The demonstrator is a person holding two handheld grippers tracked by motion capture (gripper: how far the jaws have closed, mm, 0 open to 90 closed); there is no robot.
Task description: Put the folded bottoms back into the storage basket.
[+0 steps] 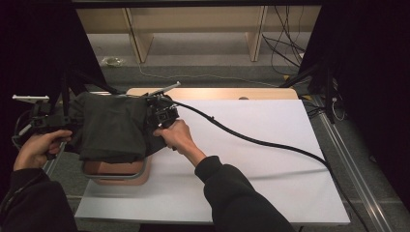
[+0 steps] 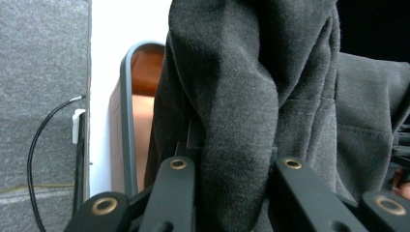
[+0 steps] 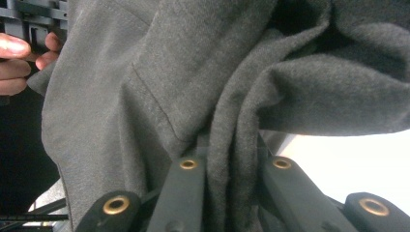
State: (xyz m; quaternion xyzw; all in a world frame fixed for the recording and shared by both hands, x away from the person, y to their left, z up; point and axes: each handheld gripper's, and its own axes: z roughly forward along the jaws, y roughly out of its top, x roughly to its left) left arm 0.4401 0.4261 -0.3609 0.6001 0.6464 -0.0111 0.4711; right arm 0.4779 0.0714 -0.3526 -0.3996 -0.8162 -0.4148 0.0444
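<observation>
A dark grey garment hangs stretched between the two grippers above the left end of the white worktop, its long axis running roughly left to right across the high view, with the lower edge drooping down over a brown basket with a grey rim. The cloth covers most of the basket's opening — only the near wall and rim show beneath it.

The left gripper sits off the worktop's left edge, held by the left hand with the forearm coming up from the bottom left corner. In the left gripper view its jaws are closed onto a thick fold of the garment, the cloth bunched between them, and the basket lies to the left below.

The right gripper is at the garment's right end, near the far edge of the worktop. The right hand grips it with the forearm angled in from the lower middle, and a black cable trails off to the right. In the right gripper view its jaws are pinched on a folded edge of the garment — fabric fills the gap between them.
</observation>
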